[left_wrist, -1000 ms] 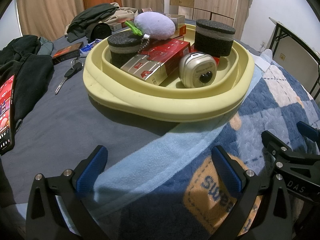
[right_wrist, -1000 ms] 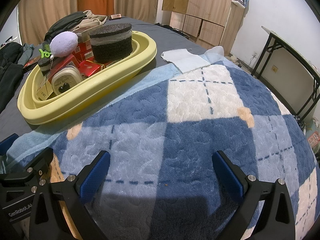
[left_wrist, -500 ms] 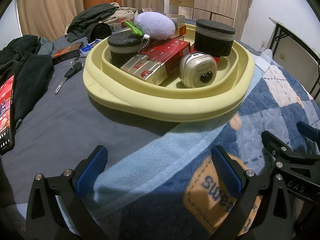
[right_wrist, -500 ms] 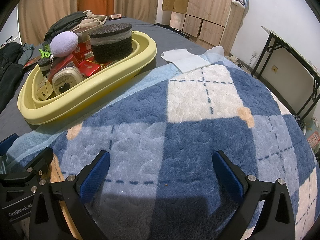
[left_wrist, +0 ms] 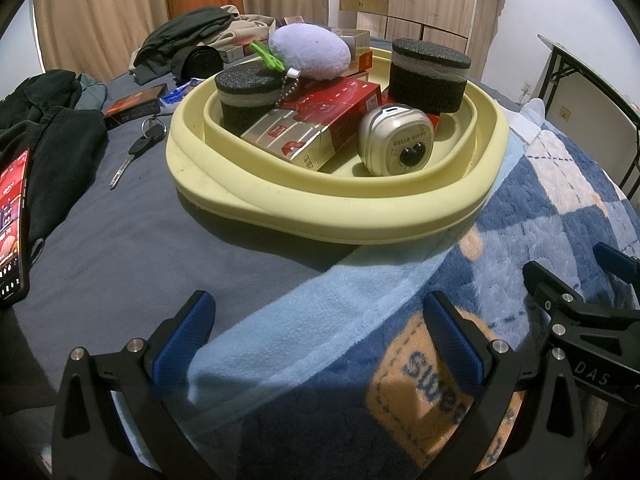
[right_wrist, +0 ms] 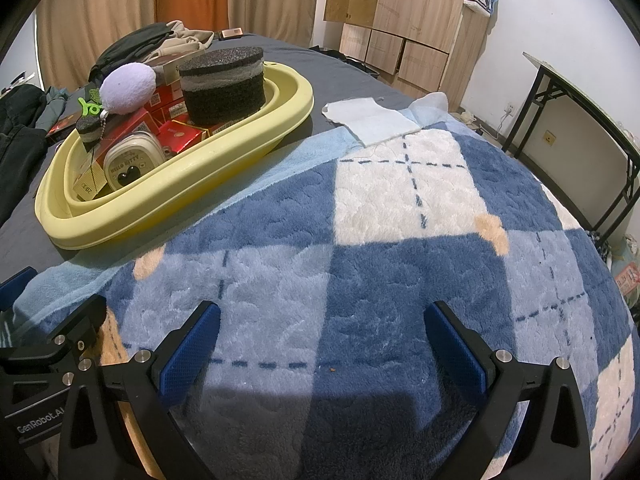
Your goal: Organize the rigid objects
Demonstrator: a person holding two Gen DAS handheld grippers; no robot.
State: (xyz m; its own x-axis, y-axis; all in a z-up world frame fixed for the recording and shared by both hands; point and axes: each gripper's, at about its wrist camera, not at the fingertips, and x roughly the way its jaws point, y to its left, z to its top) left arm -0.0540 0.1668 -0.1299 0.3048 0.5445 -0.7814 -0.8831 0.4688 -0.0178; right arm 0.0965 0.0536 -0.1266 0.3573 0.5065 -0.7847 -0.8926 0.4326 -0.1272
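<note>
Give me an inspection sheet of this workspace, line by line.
Surface: bed, grey sheet, checked blanket.
Job's things: yellow basin holds two foam pucks, red boxes, Hello Kitty case, purple plush.
Clutter: key, phone, dark clothes, small box outside the basin.
Grippers: left gripper and right gripper open, empty.
Cables: nothing seen.
Surroundings: curtains, wooden wardrobe, folding table.
</note>
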